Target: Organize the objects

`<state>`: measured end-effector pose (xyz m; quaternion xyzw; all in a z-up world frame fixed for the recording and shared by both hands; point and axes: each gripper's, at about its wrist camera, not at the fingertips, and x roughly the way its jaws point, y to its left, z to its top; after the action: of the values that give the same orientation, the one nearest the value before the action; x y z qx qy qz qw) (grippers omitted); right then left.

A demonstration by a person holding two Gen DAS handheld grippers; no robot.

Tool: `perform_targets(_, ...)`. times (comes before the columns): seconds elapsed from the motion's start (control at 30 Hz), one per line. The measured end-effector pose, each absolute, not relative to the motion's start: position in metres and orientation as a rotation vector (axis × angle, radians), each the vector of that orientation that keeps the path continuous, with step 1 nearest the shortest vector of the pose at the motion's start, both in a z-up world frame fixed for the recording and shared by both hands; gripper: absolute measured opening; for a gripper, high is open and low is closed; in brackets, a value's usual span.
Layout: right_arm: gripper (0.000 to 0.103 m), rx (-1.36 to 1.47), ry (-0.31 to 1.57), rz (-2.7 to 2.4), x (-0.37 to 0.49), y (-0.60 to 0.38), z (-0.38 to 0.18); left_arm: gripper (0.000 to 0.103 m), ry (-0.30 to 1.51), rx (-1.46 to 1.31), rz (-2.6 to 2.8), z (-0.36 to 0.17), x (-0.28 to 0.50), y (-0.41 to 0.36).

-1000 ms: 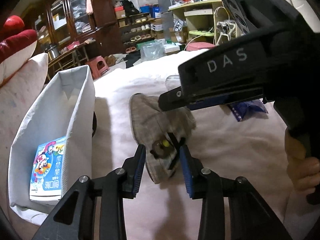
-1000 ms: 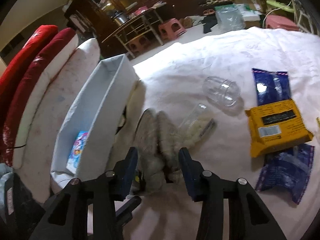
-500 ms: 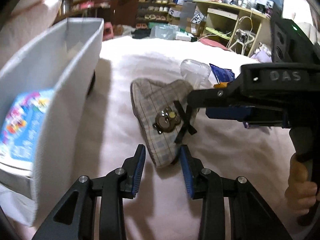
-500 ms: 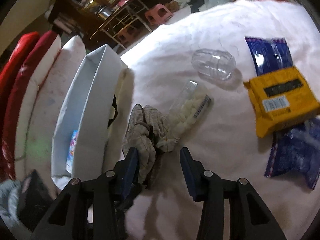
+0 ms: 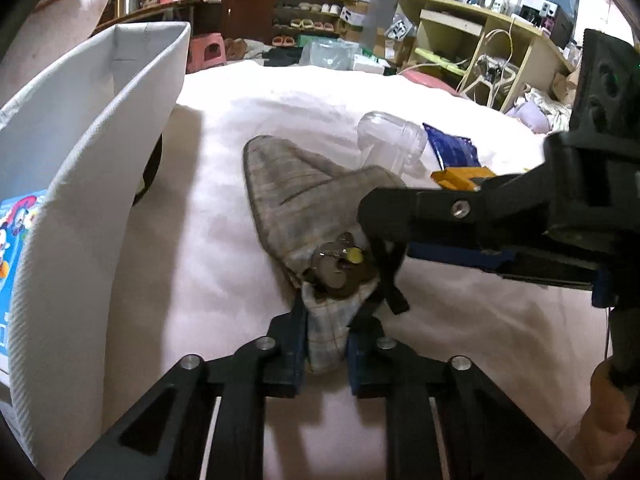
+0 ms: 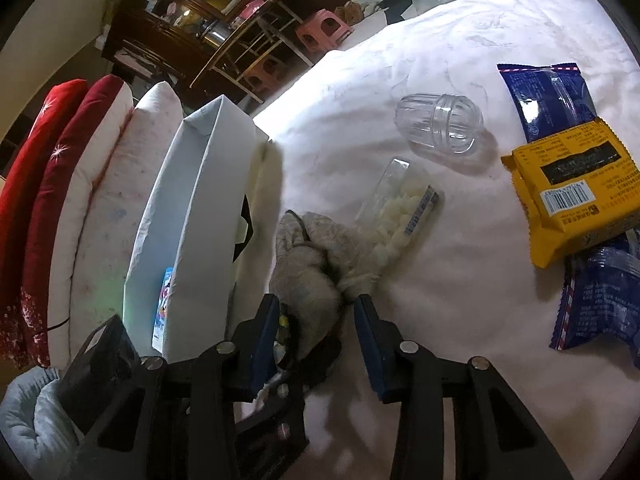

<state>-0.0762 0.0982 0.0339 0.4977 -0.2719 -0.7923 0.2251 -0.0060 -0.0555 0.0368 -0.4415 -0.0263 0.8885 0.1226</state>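
A grey checked fabric pouch (image 5: 304,196) with a bear badge and black bow lies on the white bedcover (image 5: 224,264). My left gripper (image 5: 326,344) is shut on the pouch's near end. My right gripper (image 6: 316,340) is open, its fingers on either side of the same pouch (image 6: 308,280) from above. It also shows in the left wrist view (image 5: 460,216) across the pouch. A white storage bin (image 5: 80,184) stands at the left with a cartoon-printed box (image 6: 163,308) inside.
A clear plastic jar (image 6: 440,124), a clear pack of white pieces (image 6: 400,208), a yellow snack pack (image 6: 572,188) and blue packets (image 6: 544,96) lie on the bedcover to the right. Red and white cushions (image 6: 60,168) sit beyond the bin.
My left gripper moved forward and closed on the pouch's near end. My right gripper came down lower over the pouch.
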Motion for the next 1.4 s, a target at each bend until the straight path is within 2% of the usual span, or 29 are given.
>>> perform_targets(0.17,0.034,1.342,-0.779,-2.157,-0.075,0.098,0.037,0.013,0.010,-1.188,2.690,0.064,0.009,-0.052)
perform_targets(0.37,0.034,1.135,-0.882,-2.077,-0.066,0.100,0.064,0.013,0.020,-1.112,2.769,0.107,0.011,-0.069)
perform_targets(0.57,0.034,1.073,-0.807,-2.048,-0.061,0.083,0.078,0.013,0.014,-1.141,2.842,0.136,0.008,-0.106)
perform_targets(0.87,0.034,1.061,-0.591,-2.088,-0.082,0.014,0.119,0.013,0.023,-1.298,2.885,0.140,0.000,-0.157)
perform_targets(1.1,0.035,1.128,-0.632,-2.089,-0.110,-0.014,0.116,0.013,0.075,-1.437,2.827,0.125,-0.037,-0.179)
perform_targets(1.23,0.035,1.132,-0.691,-2.140,-0.122,-0.016,0.114,0.014,-0.094,-1.563,2.724,0.107,-0.062,-0.201)
perform_targets(1.4,0.035,1.124,-0.797,-2.144,-0.119,0.000,0.108,0.018,0.015,-1.607,2.752,0.089,-0.073,-0.201)
